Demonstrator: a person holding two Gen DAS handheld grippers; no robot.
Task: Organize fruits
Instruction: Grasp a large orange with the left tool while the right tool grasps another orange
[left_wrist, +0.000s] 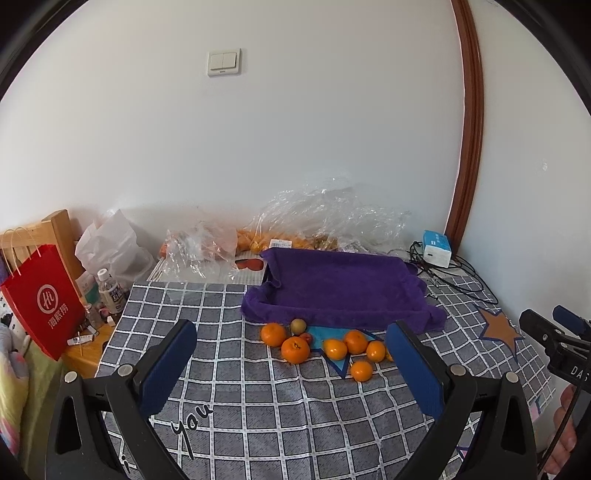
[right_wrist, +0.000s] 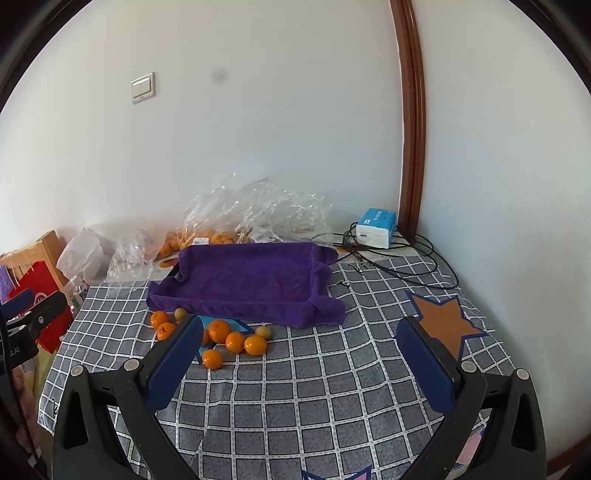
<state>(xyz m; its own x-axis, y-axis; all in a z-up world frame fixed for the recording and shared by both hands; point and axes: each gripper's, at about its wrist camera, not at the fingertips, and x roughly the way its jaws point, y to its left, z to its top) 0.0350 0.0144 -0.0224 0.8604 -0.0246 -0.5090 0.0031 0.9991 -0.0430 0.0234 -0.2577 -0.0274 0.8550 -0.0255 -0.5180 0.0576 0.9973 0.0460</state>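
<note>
Left wrist view: the left claw (left_wrist: 291, 363) hangs spread wide and empty above the checked cloth (left_wrist: 258, 406) on the worktop. The tangerines (left_wrist: 295, 349) lie loose just before the near edge of the purple-towel-lined tray (left_wrist: 343, 288), with one small greenish fruit (left_wrist: 297, 326), perhaps a jujube.

Right wrist view: the right claw (right_wrist: 301, 363) is likewise wide apart, holding nothing. No fruit is in the tray, so sorting seems not yet begun; next comes lowering onto one tangerine.

Loose tangerines (right_wrist: 218, 341) are clustered just before the purple-towel-lined tray (right_wrist: 247, 277); the right gripper (right_wrist: 299, 365) is held wide apart nearby.
</note>
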